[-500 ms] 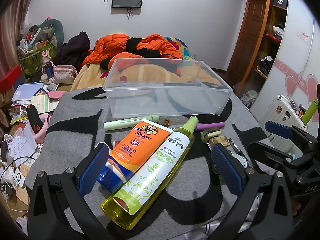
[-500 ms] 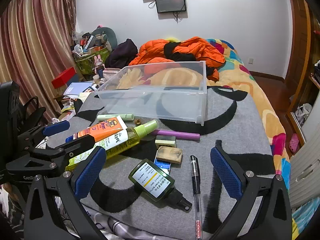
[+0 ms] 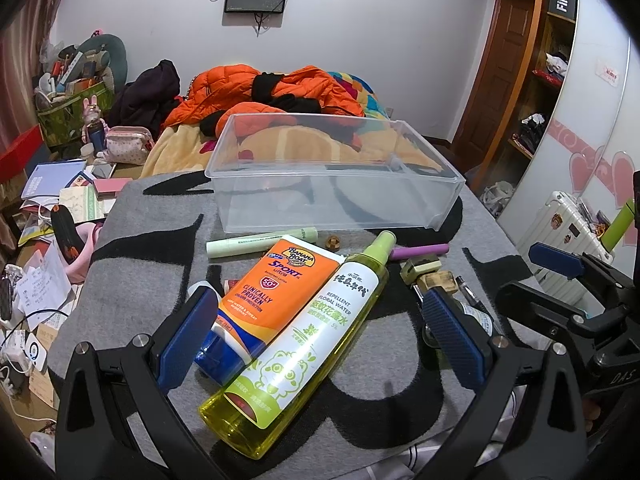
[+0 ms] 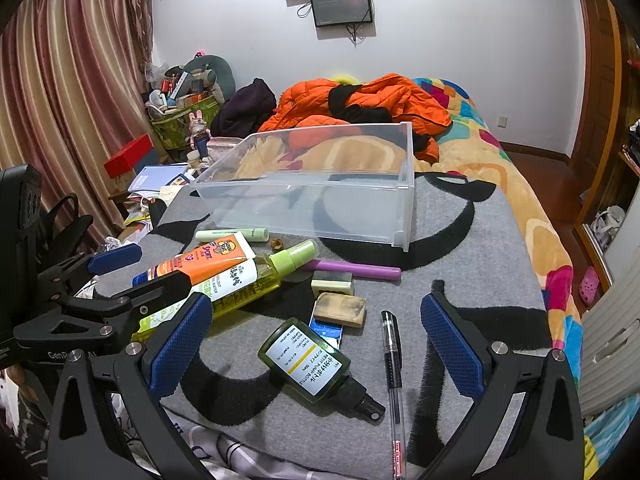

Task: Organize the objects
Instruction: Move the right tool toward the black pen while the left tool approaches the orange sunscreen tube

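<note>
A clear plastic bin (image 3: pixel 336 184) (image 4: pixel 320 196) stands empty on the grey blanket. In front of it lie an orange sunscreen tube (image 3: pixel 272 296) (image 4: pixel 200 260), a yellow spray bottle (image 3: pixel 308 340) (image 4: pixel 248 280), a pale green stick (image 3: pixel 260 240) (image 4: pixel 232 235) and a purple stick (image 3: pixel 420 250) (image 4: pixel 352 269). Nearer the right gripper lie a dark green pump bottle (image 4: pixel 312 364), a black pen (image 4: pixel 392 360) and two worn erasers (image 4: pixel 340 308). My left gripper (image 3: pixel 320 336) hovers open over the tube and yellow bottle. My right gripper (image 4: pixel 316 344) hovers open over the pump bottle and pen.
An orange jacket (image 4: pixel 360 100) lies heaped on the bed behind the bin. Papers and clutter (image 3: pixel 48 216) crowd the floor at the left. A white suitcase (image 3: pixel 572 232) and a wardrobe stand at the right. The blanket's near edge runs just under both grippers.
</note>
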